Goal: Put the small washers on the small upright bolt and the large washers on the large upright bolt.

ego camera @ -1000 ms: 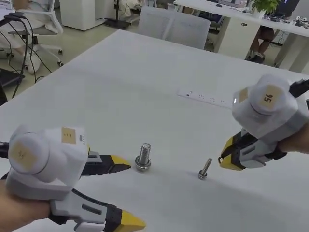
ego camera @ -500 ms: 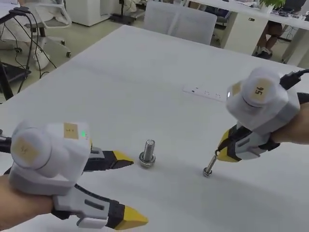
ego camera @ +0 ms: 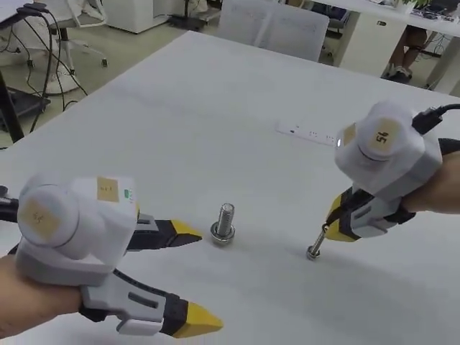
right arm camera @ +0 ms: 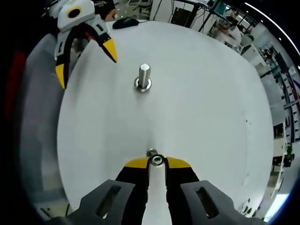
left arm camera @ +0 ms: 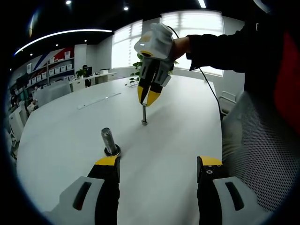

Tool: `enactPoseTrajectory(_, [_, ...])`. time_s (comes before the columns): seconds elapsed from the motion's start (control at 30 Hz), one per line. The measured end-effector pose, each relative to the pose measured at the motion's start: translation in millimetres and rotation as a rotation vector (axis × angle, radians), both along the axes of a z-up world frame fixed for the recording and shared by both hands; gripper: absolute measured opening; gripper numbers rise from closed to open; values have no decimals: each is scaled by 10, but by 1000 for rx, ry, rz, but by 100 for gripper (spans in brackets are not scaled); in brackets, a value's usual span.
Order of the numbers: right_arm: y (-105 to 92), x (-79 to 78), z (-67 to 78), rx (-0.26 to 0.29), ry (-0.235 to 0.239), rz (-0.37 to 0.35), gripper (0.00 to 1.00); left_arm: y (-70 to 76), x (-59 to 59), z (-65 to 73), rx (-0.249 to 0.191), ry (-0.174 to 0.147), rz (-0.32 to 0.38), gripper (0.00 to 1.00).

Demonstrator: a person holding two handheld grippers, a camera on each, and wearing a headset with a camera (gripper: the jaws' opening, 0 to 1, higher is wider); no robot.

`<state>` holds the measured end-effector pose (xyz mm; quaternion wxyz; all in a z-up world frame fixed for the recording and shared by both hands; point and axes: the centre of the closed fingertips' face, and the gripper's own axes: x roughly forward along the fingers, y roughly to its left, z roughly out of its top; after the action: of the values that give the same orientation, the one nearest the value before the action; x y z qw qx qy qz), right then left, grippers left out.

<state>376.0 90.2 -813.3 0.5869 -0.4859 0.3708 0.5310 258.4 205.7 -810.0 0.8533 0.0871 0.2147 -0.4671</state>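
The large bolt (ego camera: 224, 221) stands upright mid-table with washers ringing its base; the same large bolt (left arm camera: 109, 140) (right arm camera: 144, 76) appears in both gripper views. To its right, the thin small bolt (ego camera: 315, 244) (left arm camera: 144, 114) stands slightly tilted. My right gripper (ego camera: 333, 228) (right arm camera: 158, 163) hangs right at that bolt's top, jaws shut on a small washer (right arm camera: 156, 161). My left gripper (ego camera: 190, 277) (left arm camera: 158, 162) is open and empty at the lower left, one tip close to the large bolt. It also shows in the right gripper view as the left gripper (right arm camera: 84, 63).
The white table (ego camera: 144, 129) has a flush power strip (ego camera: 309, 134) beyond the bolts. A grey chair (ego camera: 273, 29) stands at the far edge, with desks and a seated person behind. Cables and a chair base sit on the floor at the left.
My right gripper has moved in from the right of the small bolt to just over its top. The left gripper has kept its place, still open.
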Motion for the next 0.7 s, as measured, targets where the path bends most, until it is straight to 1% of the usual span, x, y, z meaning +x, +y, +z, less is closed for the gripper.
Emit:
enactPoseTrajectory(0.33, [13, -11, -41, -3, 12, 1, 14, 8, -2, -14, 0, 1, 1, 66])
enactPoseTrajectory(0.5, [8, -16, -96, -10, 19, -3, 14, 8, -8, -21, 2, 1, 0, 66])
enactPoseTrajectory(0.7, [19, -28, -202, -27, 29, 3, 14, 8, -11, -29, 2, 2, 1, 66])
